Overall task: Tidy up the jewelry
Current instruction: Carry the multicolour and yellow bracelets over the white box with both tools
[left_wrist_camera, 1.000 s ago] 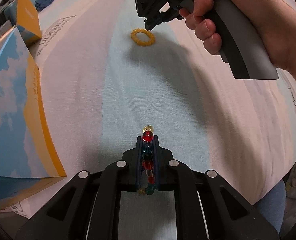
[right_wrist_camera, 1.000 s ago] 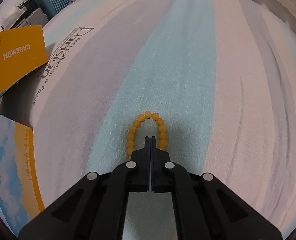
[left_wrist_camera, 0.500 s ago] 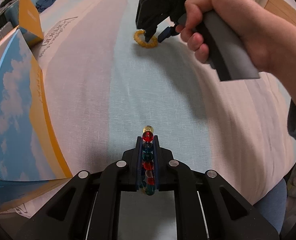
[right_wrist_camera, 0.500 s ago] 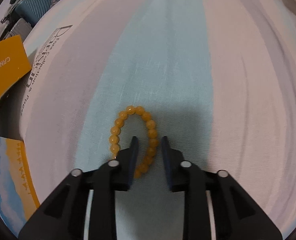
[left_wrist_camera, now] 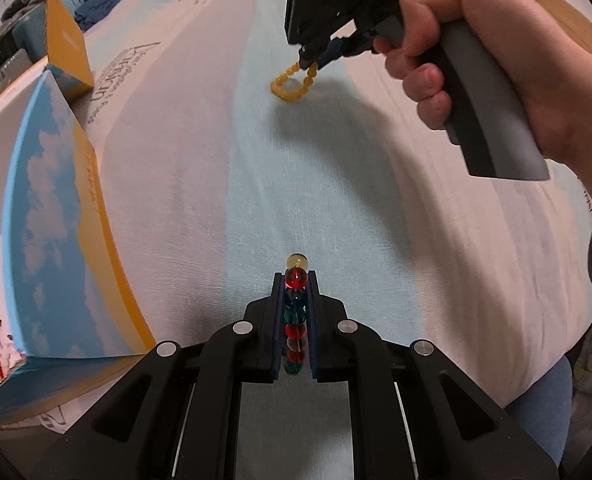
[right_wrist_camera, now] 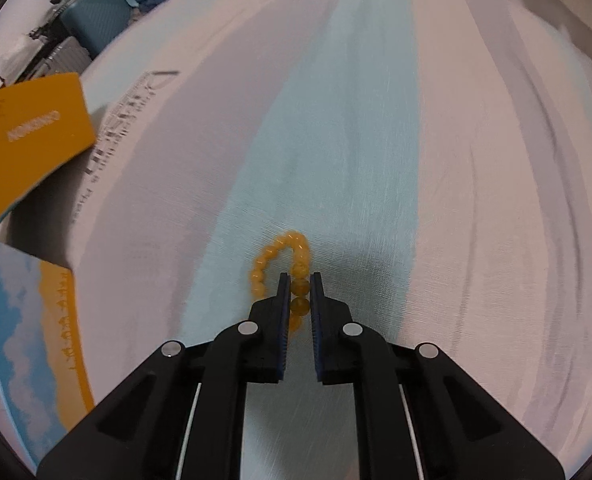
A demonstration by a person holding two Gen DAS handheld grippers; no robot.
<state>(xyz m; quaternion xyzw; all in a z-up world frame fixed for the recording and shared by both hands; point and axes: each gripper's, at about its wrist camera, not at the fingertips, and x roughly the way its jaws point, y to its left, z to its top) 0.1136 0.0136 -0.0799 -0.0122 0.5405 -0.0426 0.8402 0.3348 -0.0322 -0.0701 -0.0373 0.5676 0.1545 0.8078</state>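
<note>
**Mara:** While both bracelets are already in a grip, neither has reached a box, so I'd call the tidying barely half done. The left hand-held gripper (left_wrist_camera: pixel 294 280) at the bottom centre of its own view is clenched on the multicoloured bead bracelet (left_wrist_camera: pixel 295 312), beads stacked in a line between the pads.

**Jun:** And the right hand-held gripper (right_wrist_camera: pixel 299 280)?

**Mara:** Clamped on the yellow bead bracelet (right_wrist_camera: pixel 284 258) at lower centre of the right wrist view. A couple of beads sit pinched between the pads, the rest of the loop curls out ahead and to the left.

**Jun:** Is that loop off the bed (right_wrist_camera: pixel 335 140)?

**Mara:** The right wrist view is blurred and cannot settle it. In the left wrist view, upper centre, the strand hangs from the tips and its lower end looks to be resting on the striped sheet, with a shadow beside it. So, partly lifted, I judge.

**Jun:** What remains?

**Mara:** Carrying both to the blue-and-orange box (left_wrist_camera: pixel 56 220) along the left edge, probably. At lower left of the left wrist view, something red and beaded lies at the box's corner; too small to name. The right wrist view misses that, and it misses the person's hand (left_wrist_camera: pixel 455 52) on the grey handle.
</note>
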